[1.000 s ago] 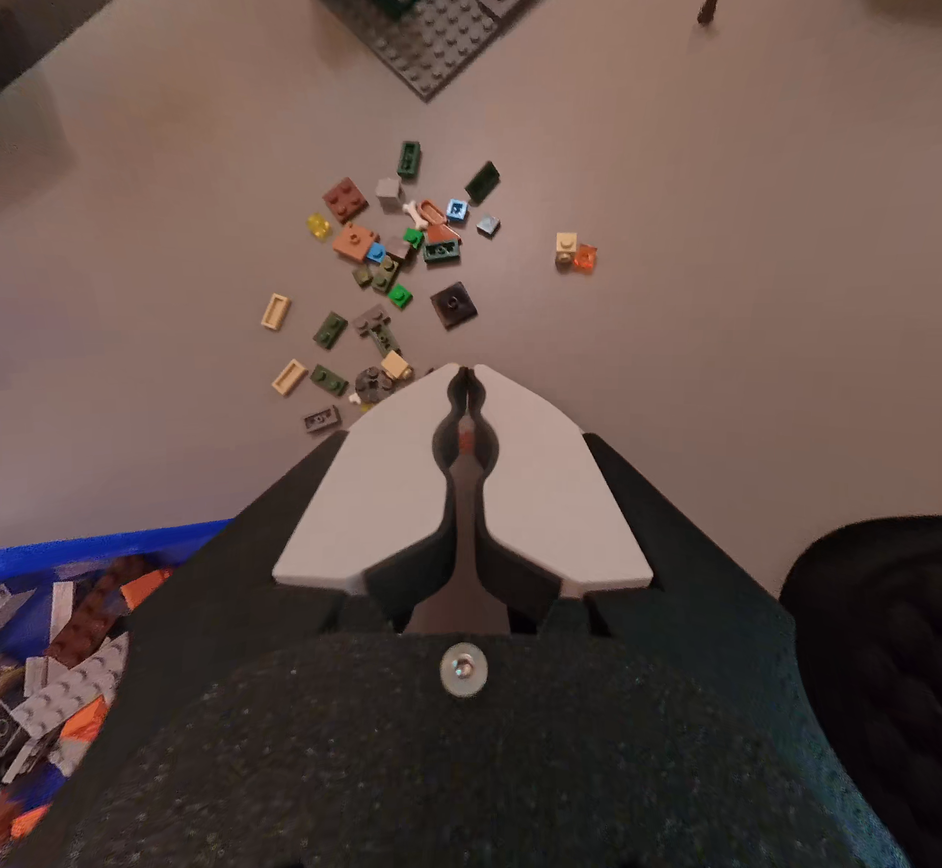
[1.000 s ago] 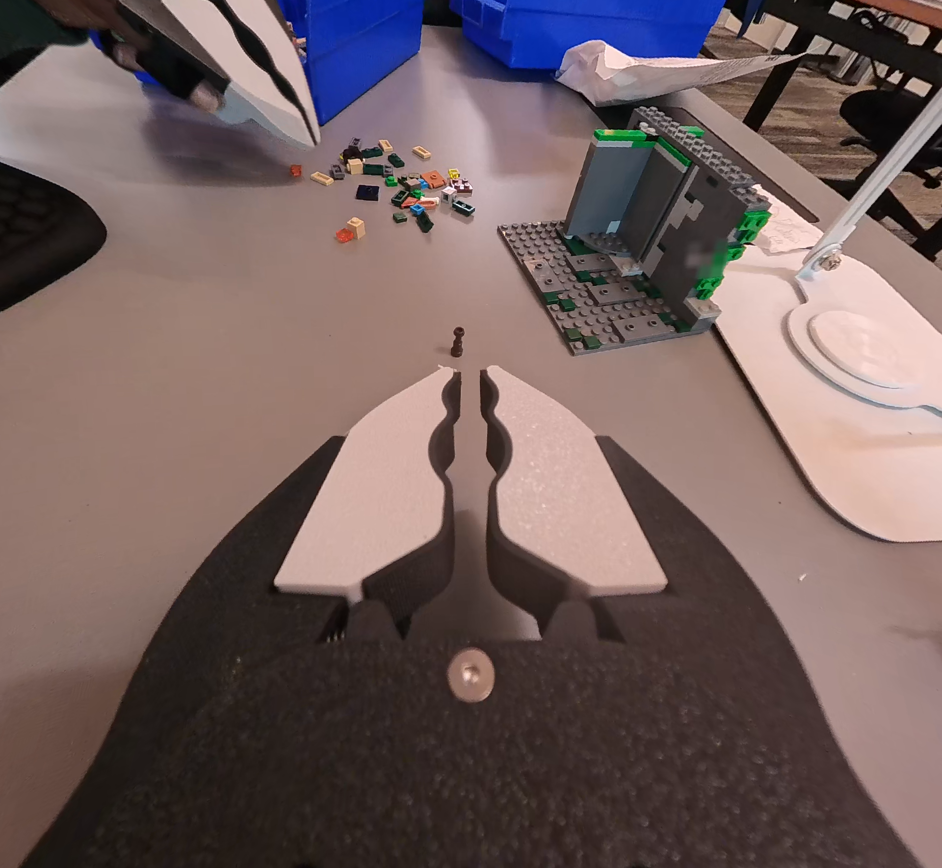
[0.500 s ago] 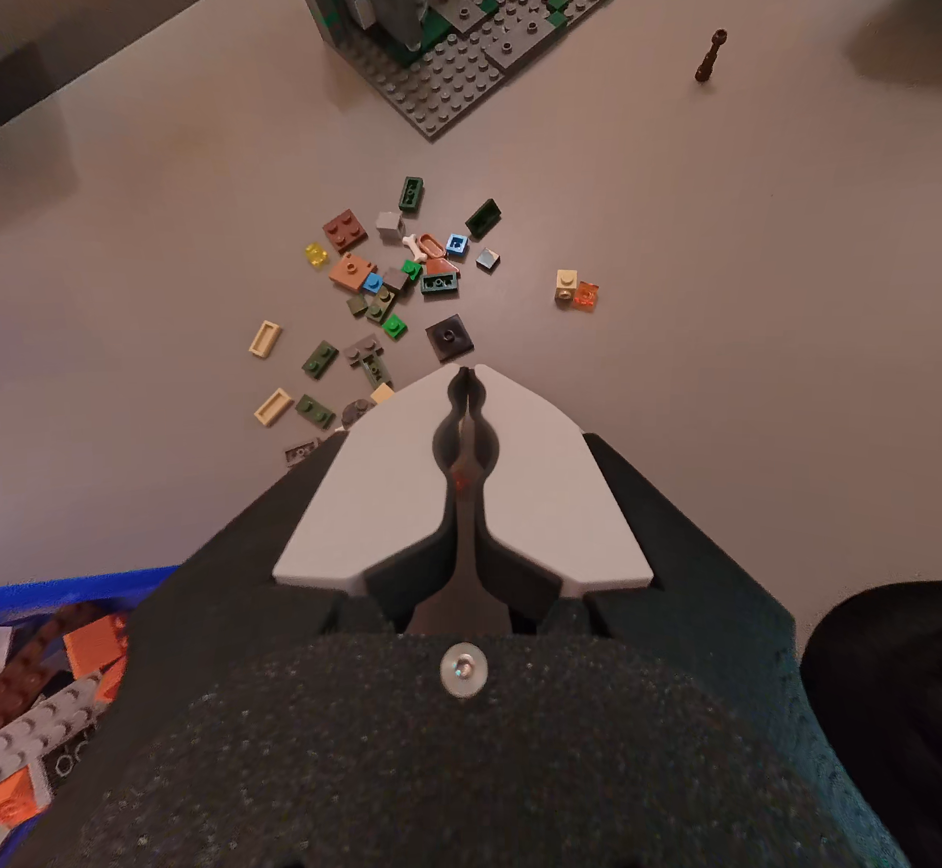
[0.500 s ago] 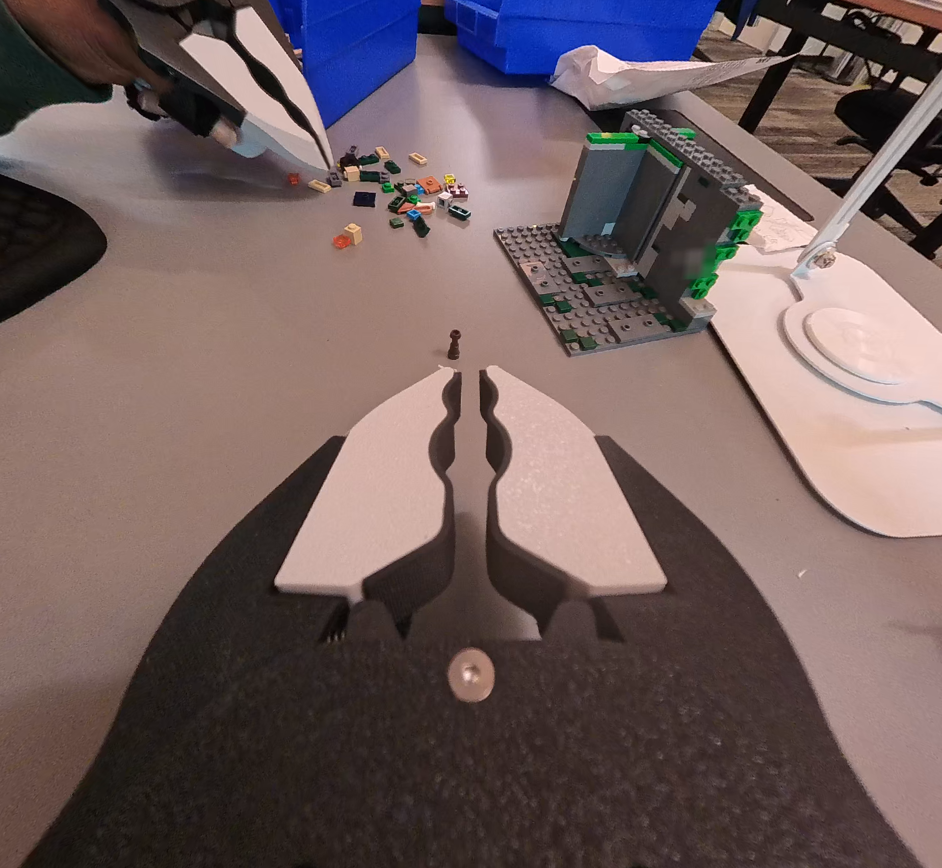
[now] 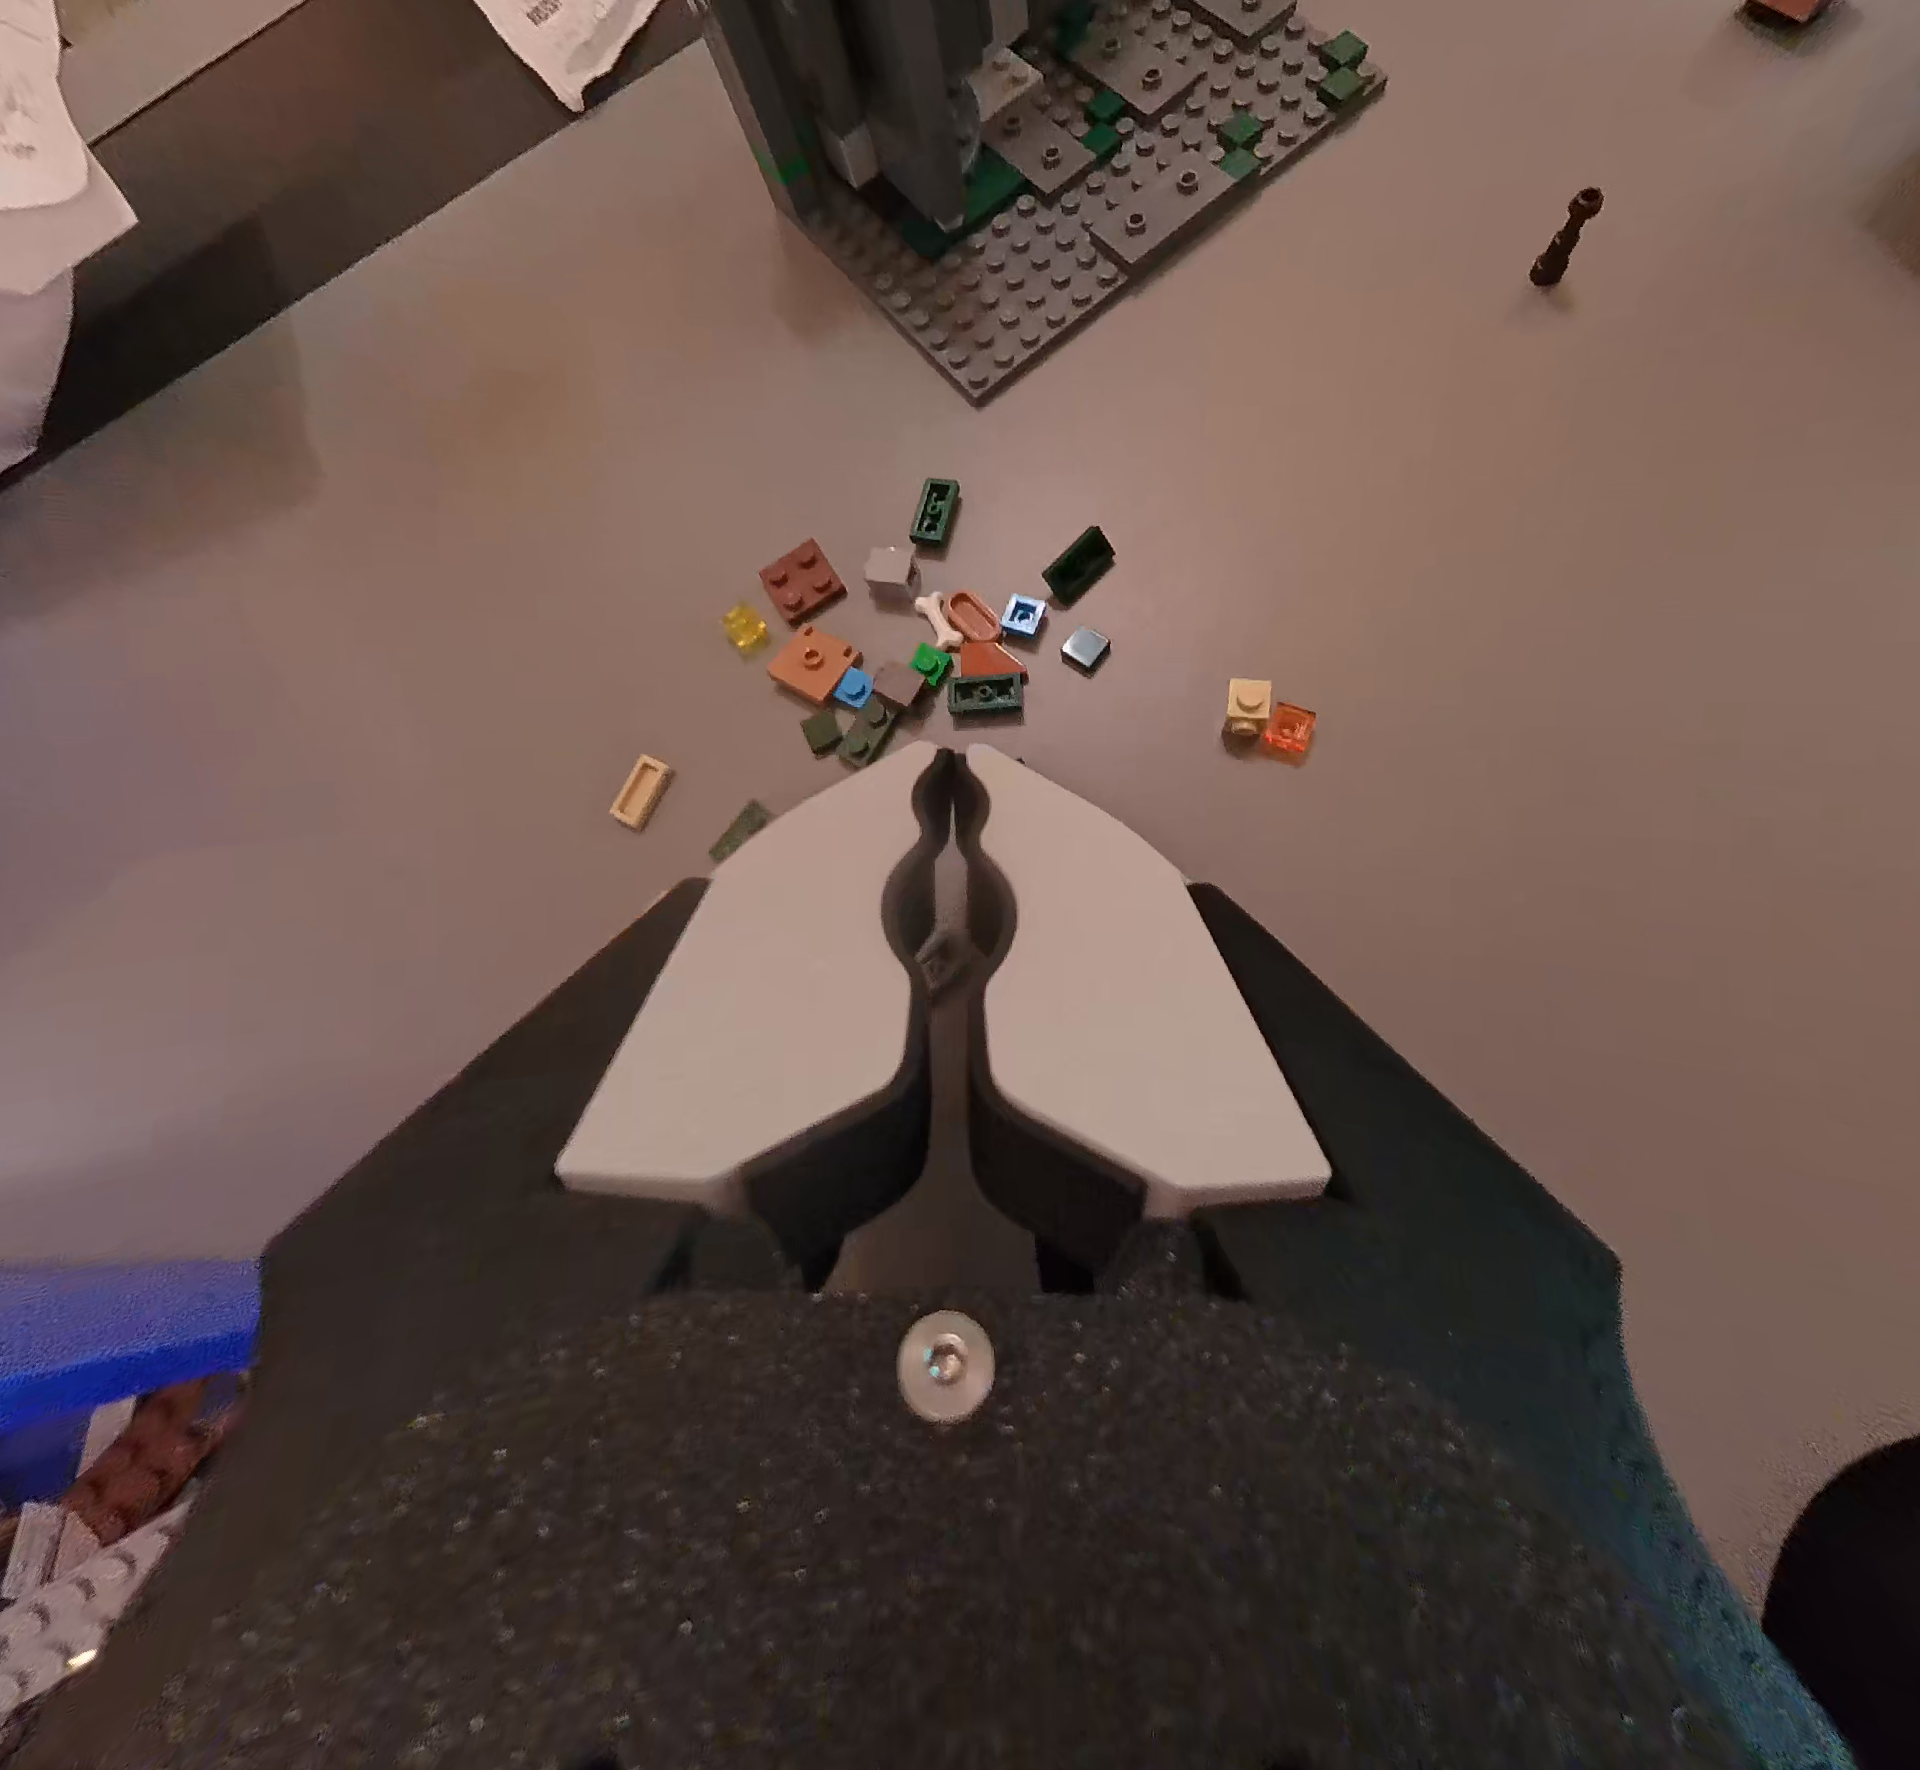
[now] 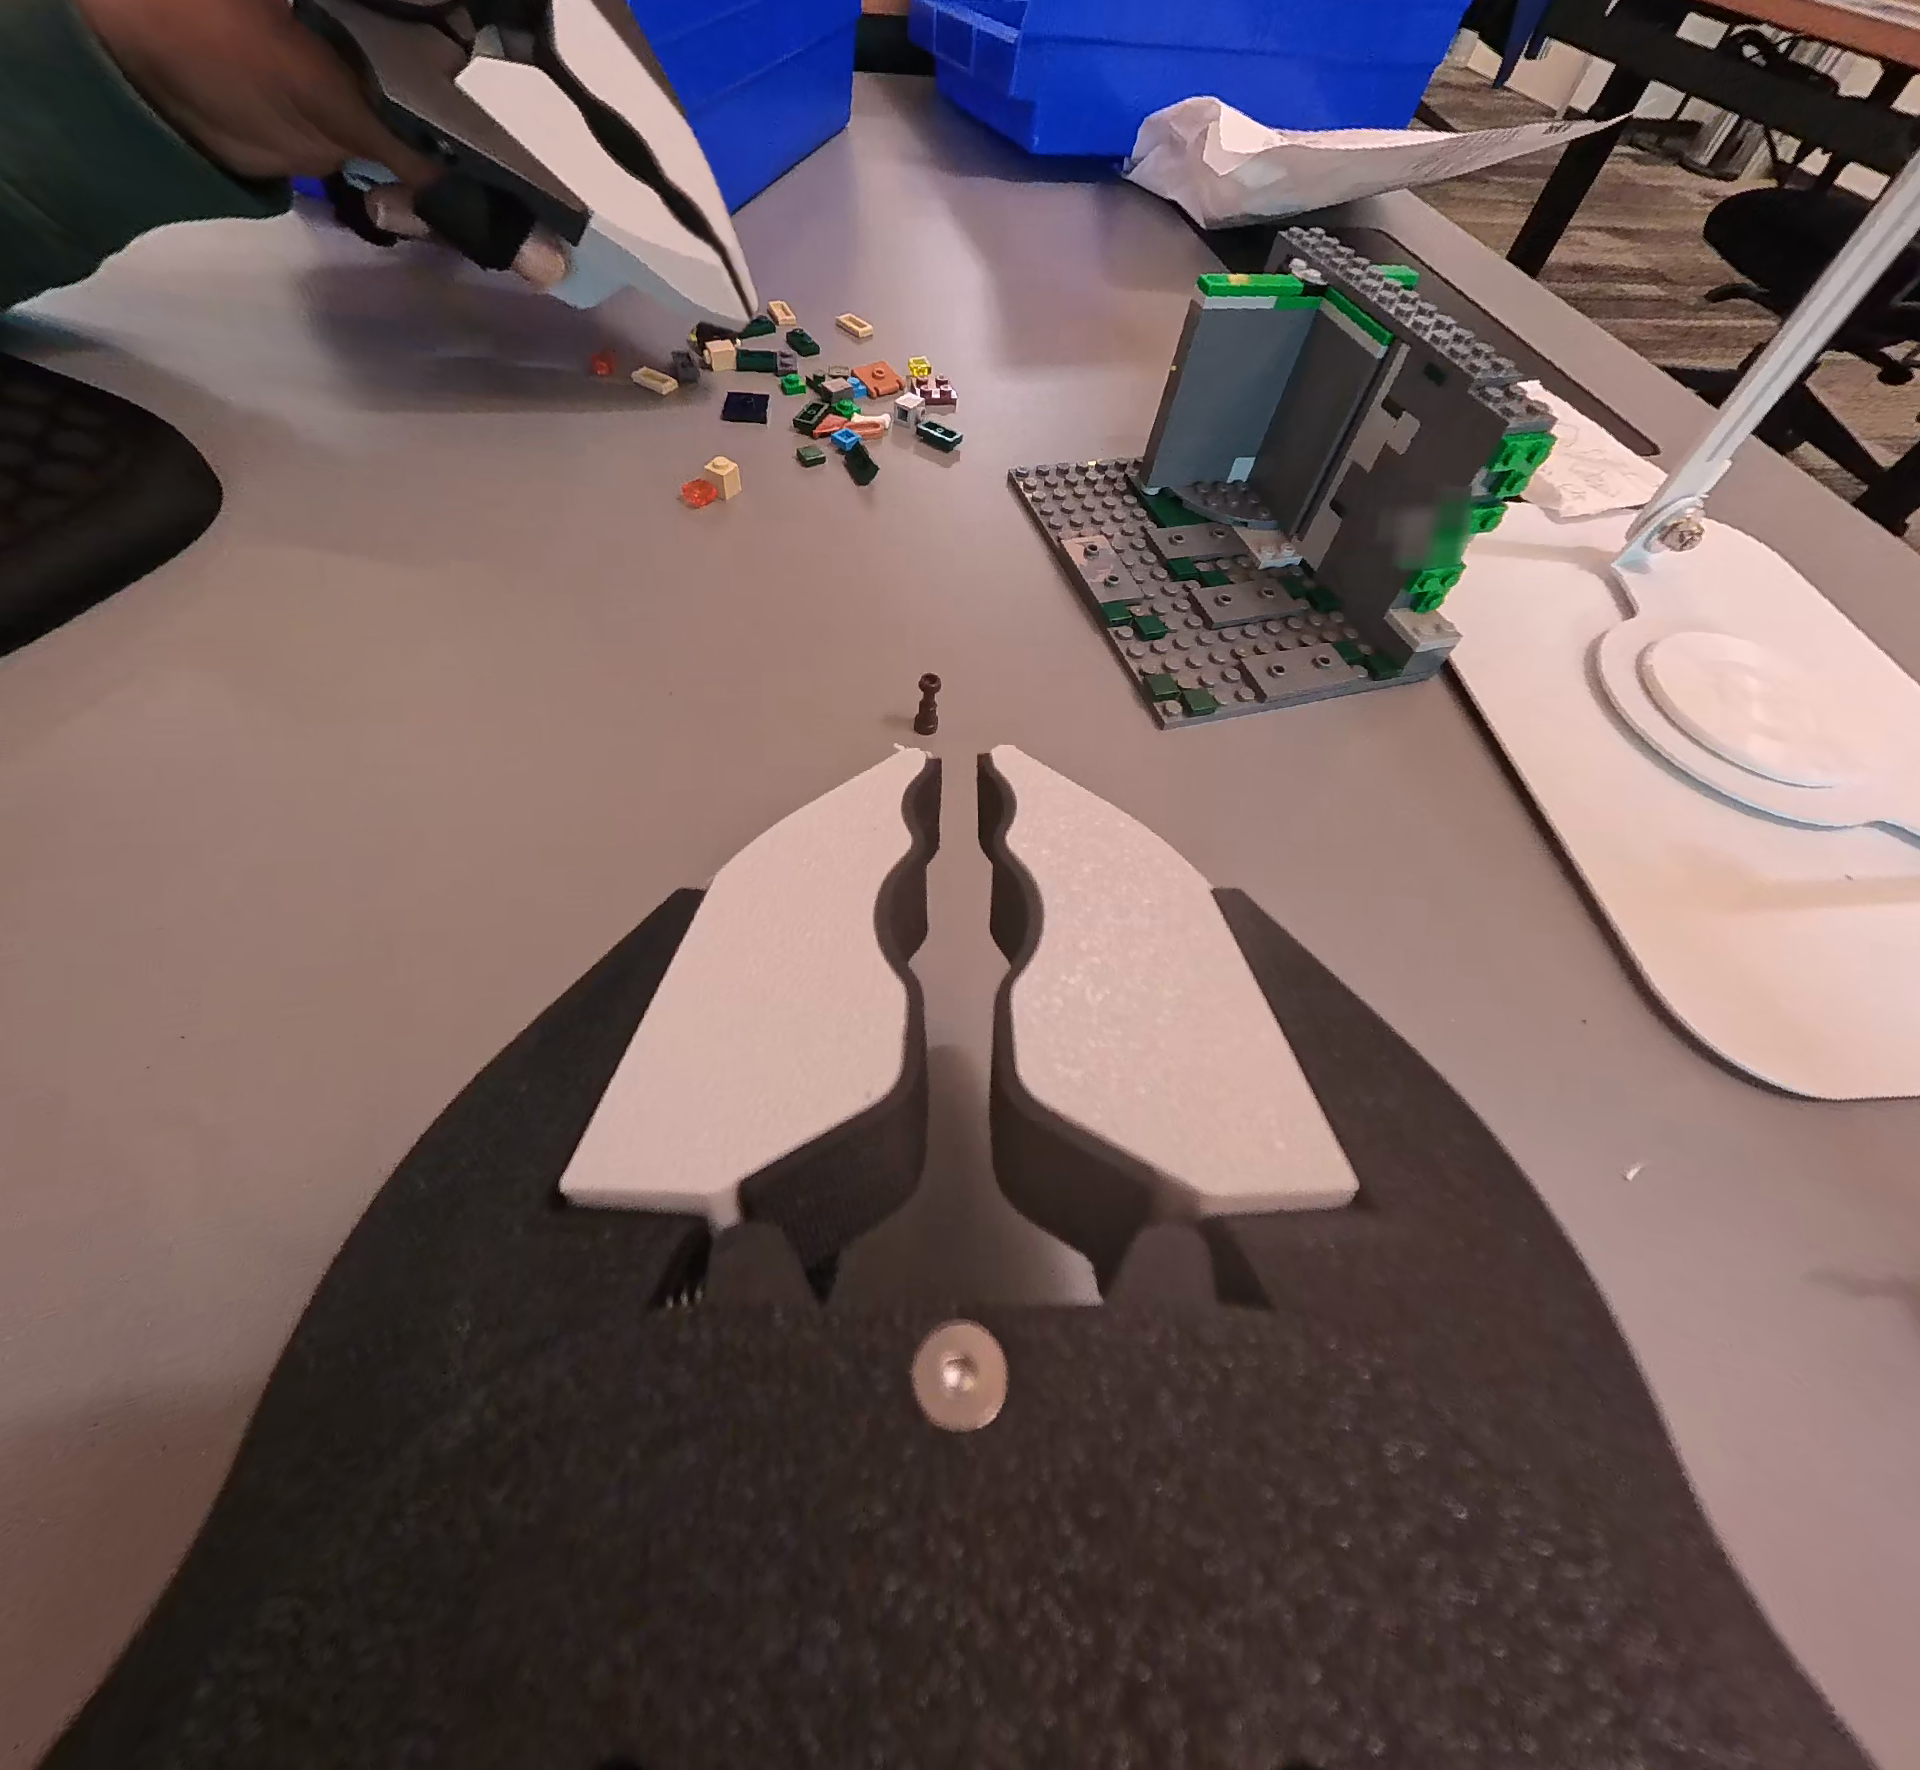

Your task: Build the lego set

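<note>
The left tongs (image 5: pixel 948 762) hang over the near edge of a scatter of small loose pieces (image 5: pixel 914 650) on the grey counter (image 5: pixel 416 889), their pale fingers (image 5: pixel 790 972) pressed together at the tips with nothing visibly pinched there; a small dark plate shows through the gap farther back, lying on the counter below. From the right wrist view, the same left tongs (image 6: pixel 750 318) slant down steeply, tips just above the far side of the pile (image 6: pixel 831 401), with a hand (image 6: pixel 239 89) gripping the handle. The right tongs (image 6: pixel 958 759) sit low and level, spread by a narrow gap and empty, pointing at a small dark upright peg (image 6: pixel 928 704) that stands just beyond their tips. To the right of the peg is the partly built lego set (image 6: pixel 1340 473): a grey studded baseplate carrying tall grey walls trimmed with green bricks. A tan piece (image 5: pixel 1247 704) and an orange piece (image 5: pixel 1291 733) lie touching each other, apart from the main scatter. Blue bins (image 6: pixel 1164 16) stand at the far side of the counter, crumpled paper (image 6: pixel 1299 162) beside them, and a white flat stand base (image 6: pixel 1714 785) lies on the right.
</note>
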Tool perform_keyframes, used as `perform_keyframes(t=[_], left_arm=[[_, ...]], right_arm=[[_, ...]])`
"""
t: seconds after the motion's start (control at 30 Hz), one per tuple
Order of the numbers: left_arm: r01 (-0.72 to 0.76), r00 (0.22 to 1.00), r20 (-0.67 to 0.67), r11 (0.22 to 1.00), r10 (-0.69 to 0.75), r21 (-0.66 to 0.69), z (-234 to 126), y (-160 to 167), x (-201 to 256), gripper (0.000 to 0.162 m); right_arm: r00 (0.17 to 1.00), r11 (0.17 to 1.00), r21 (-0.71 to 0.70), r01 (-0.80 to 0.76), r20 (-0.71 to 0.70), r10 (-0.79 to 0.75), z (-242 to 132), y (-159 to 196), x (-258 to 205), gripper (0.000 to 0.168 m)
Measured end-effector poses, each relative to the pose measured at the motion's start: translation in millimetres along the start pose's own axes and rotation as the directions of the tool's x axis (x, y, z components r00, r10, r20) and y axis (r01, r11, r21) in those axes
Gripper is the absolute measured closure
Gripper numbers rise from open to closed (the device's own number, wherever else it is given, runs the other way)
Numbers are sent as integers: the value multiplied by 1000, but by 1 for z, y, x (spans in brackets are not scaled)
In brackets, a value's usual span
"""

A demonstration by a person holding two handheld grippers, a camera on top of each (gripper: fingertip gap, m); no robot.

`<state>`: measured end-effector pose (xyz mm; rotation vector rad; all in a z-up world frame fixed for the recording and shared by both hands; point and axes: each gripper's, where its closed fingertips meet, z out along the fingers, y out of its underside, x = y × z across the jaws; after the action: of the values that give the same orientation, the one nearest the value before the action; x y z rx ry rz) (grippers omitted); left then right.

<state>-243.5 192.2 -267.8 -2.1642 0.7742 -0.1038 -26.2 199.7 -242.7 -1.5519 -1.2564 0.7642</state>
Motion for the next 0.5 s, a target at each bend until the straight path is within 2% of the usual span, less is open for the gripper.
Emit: perform_keyframes(t=[0.33, 0.5], left_arm=[[-19, 999, 35, 1000, 20, -25, -1, -5, -9, 162], [-47, 999, -11, 998, 46, -33, -6, -16, -6, 162]], right_arm=[[1000, 1000, -4, 6, 3, -6, 0, 1, -1, 162], [1000, 1000, -9, 11, 3, -11, 1, 1, -1, 162]])
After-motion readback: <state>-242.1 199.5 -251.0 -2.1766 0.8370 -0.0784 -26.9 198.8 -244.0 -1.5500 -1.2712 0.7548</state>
